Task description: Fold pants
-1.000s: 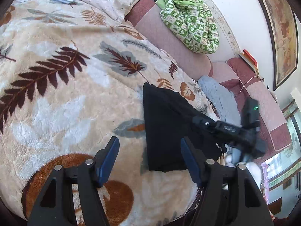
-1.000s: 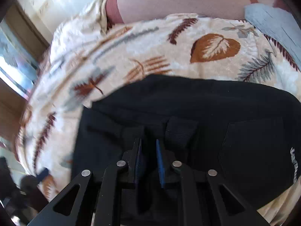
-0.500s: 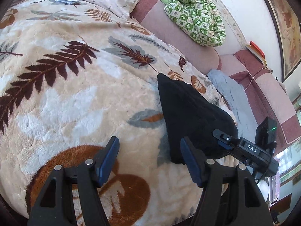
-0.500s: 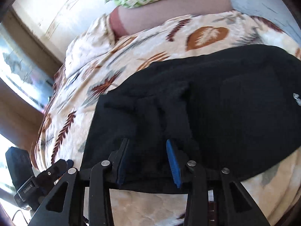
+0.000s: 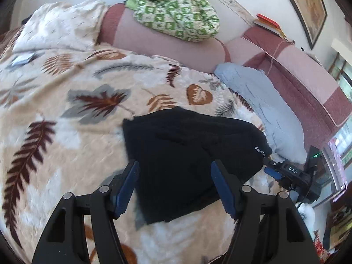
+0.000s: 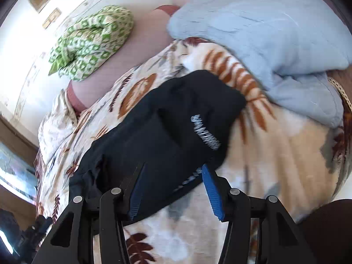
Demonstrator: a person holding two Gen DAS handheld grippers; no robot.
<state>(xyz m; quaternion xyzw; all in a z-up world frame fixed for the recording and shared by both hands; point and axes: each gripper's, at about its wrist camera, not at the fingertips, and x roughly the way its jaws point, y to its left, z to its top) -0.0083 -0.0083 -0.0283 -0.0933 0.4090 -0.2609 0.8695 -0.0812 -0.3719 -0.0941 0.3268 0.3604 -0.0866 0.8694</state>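
the left gripper (image 5: 175,187) stood open with blue pads, nothing pressed between them. the right gripper (image 6: 171,191) had just been opening, its jaws apart and free of the cloth. before both lay the folded black fabric pants (image 5: 189,162), a compact bundle with white lettering, on the plush beige blanket printed with brown leaves (image 5: 55,101). beyond were a pale blue quilted cushion (image 6: 264,39) and a green checked cloth (image 5: 176,11).
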